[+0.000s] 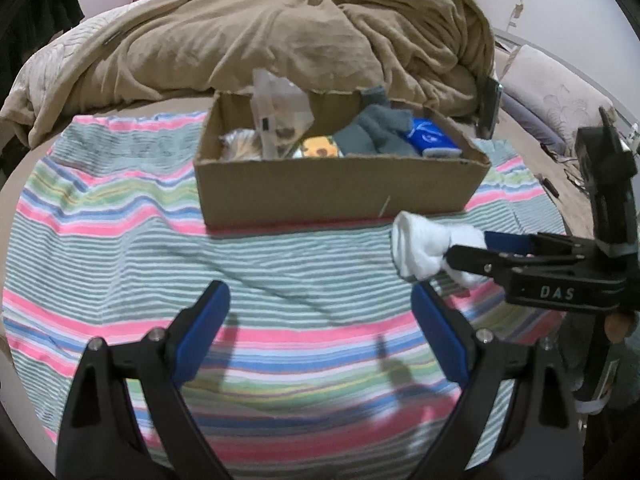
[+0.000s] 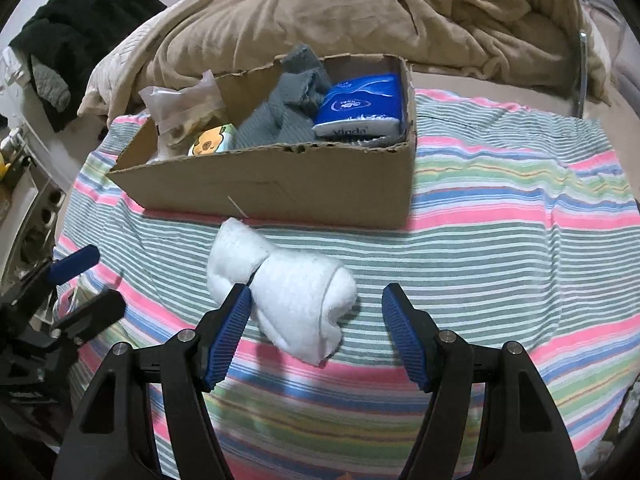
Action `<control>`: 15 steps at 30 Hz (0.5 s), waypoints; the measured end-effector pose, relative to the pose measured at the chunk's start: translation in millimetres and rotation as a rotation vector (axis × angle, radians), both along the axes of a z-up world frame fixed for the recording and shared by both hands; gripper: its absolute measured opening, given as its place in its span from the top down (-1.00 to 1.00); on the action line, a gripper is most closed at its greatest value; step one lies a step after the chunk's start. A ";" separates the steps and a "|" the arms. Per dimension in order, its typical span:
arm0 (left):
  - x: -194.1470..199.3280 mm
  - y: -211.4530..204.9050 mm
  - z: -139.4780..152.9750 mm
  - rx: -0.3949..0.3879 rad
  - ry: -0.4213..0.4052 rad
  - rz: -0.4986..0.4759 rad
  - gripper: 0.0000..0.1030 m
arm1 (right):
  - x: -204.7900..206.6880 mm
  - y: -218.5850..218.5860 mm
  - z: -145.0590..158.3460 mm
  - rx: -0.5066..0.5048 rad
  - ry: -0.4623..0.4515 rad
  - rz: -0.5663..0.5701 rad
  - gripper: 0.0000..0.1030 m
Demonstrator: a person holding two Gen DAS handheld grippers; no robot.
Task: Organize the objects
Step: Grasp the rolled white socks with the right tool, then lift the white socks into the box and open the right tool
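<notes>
A white rolled sock (image 2: 288, 300) lies on the striped cloth in front of the cardboard box (image 2: 304, 184). My right gripper (image 2: 316, 308) is open with its fingers on either side of the sock; the left finger touches it. In the left wrist view the sock (image 1: 420, 248) sits at the right gripper's (image 1: 460, 248) tips. My left gripper (image 1: 320, 304) is open and empty over the cloth. The box (image 1: 340, 192) holds grey socks (image 2: 288, 108), a blue tissue pack (image 2: 360, 108), a yellow cartoon pack (image 2: 212, 140) and a clear plastic bag (image 2: 184, 104).
The striped cloth (image 2: 500, 208) covers the bed. A brown blanket (image 1: 280, 40) is heaped behind the box. Black clothes (image 2: 80, 20) lie at the far left. A metal frame (image 2: 582, 76) stands at the right.
</notes>
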State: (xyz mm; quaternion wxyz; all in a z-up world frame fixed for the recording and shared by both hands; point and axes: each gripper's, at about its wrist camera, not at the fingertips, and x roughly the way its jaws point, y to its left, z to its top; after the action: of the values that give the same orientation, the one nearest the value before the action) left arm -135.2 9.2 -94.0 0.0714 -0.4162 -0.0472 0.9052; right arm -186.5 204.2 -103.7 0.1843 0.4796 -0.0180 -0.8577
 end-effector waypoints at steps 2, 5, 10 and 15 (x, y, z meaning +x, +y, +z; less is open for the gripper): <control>0.1 0.8 -0.8 -0.004 0.001 0.002 -0.81 | 1.4 -5.3 -0.3 0.009 0.005 0.029 0.03; 0.4 0.5 -0.2 -0.002 0.002 0.006 -0.81 | 4.4 -13.6 -0.1 0.039 0.020 0.063 0.24; 4.3 0.1 2.3 0.007 0.005 0.005 -0.81 | 10.3 -18.7 2.6 0.066 0.057 0.089 0.42; 10.5 -1.0 9.1 0.010 0.017 0.002 -0.81 | 19.8 -22.4 9.6 0.095 0.106 0.096 0.52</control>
State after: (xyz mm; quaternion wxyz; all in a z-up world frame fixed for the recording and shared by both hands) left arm -124.7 8.2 -84.9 0.0731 -0.4082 -0.0515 0.9085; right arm -166.6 181.8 -94.2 0.2031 0.4419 0.0555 -0.8720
